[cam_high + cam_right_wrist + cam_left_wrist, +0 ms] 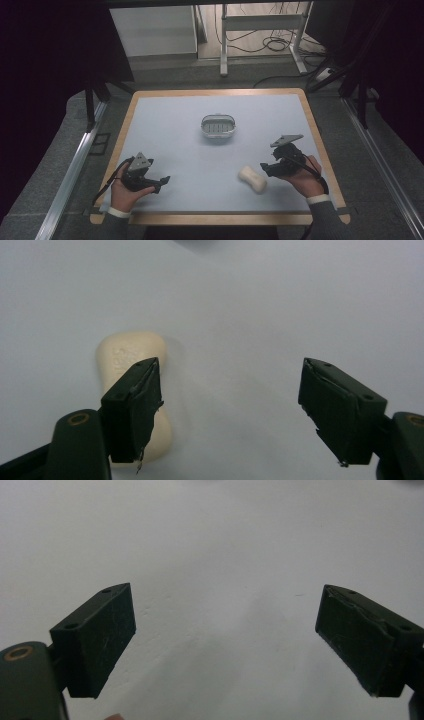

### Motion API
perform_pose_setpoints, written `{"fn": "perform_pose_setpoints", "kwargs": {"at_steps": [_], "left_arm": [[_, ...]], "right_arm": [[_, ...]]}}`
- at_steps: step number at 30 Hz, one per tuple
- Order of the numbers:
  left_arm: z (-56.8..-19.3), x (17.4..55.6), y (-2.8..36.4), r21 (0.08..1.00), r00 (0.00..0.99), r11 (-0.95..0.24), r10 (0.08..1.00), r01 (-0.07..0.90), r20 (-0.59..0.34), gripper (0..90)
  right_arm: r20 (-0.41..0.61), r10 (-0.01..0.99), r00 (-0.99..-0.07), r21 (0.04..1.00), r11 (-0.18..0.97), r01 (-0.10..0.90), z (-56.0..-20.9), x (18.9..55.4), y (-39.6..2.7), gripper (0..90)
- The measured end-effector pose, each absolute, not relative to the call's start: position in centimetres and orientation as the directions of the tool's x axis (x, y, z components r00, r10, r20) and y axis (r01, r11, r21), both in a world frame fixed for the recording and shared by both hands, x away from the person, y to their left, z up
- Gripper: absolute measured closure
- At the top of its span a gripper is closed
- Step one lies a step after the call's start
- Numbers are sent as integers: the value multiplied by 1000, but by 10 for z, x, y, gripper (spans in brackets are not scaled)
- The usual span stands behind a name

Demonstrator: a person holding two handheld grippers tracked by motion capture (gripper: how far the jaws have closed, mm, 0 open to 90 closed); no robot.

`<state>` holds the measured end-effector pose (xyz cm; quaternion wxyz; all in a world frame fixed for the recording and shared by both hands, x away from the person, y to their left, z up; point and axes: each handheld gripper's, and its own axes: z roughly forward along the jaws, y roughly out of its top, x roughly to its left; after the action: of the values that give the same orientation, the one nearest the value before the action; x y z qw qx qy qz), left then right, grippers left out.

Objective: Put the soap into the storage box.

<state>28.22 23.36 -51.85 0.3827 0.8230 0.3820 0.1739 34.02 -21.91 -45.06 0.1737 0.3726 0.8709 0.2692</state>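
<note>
A pale blue-grey tabletop point(180, 120) with a wooden border carried two things. A cream bar of soap point(252, 179), pinched at its middle, lay near the front edge, right of centre and slanted. A small oval metal dish point(218, 125) with a slotted floor sat well behind it, about midway across the tabletop and apart from the soap.

The right gripper point(267, 169), held in the person's right hand point(305, 179), was near the front right corner, just to the right of the soap, with a grey three-cornered plate on top. In the right gripper view its jaws stood wide apart and held nothing; the soap point(131, 395) lay on the surface behind the left jaw, which covered part of it, and the gap between the jaws showed bare tabletop.

The left gripper point(162, 181), in the person's left hand point(126, 192), was near the front left corner, well apart from both soap and dish. In the left gripper view point(225, 630) its jaws were likewise spread wide and empty, over plain tabletop.
</note>
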Motion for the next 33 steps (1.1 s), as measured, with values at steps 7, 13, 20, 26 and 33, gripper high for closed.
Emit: {"fn": "perform_pose_setpoints", "kwargs": {"at_steps": [7, 13, 20, 26, 33], "left_arm": [[-517, 281, 236, 768, 647, -411, 763, 491, -5, 97], [-517, 281, 236, 774, 647, -407, 762, 485, -5, 101], [-517, 281, 236, 773, 648, -408, 762, 486, -6, 101], [-517, 281, 235, 769, 650, -412, 760, 488, -5, 101], [-517, 280, 236, 772, 648, -410, 762, 485, -2, 101]], "right_arm": [[-83, 714, -695, 537, 619, 573, -452, 338, -204, 275], [-64, 691, -720, 490, 650, 581, -457, 336, -192, 295], [-51, 680, -731, 446, 671, 593, -465, 336, -181, 305], [-39, 669, -742, 399, 691, 602, -473, 336, -168, 316], [-39, 663, -748, 342, 712, 613, -483, 338, -160, 353]]}}
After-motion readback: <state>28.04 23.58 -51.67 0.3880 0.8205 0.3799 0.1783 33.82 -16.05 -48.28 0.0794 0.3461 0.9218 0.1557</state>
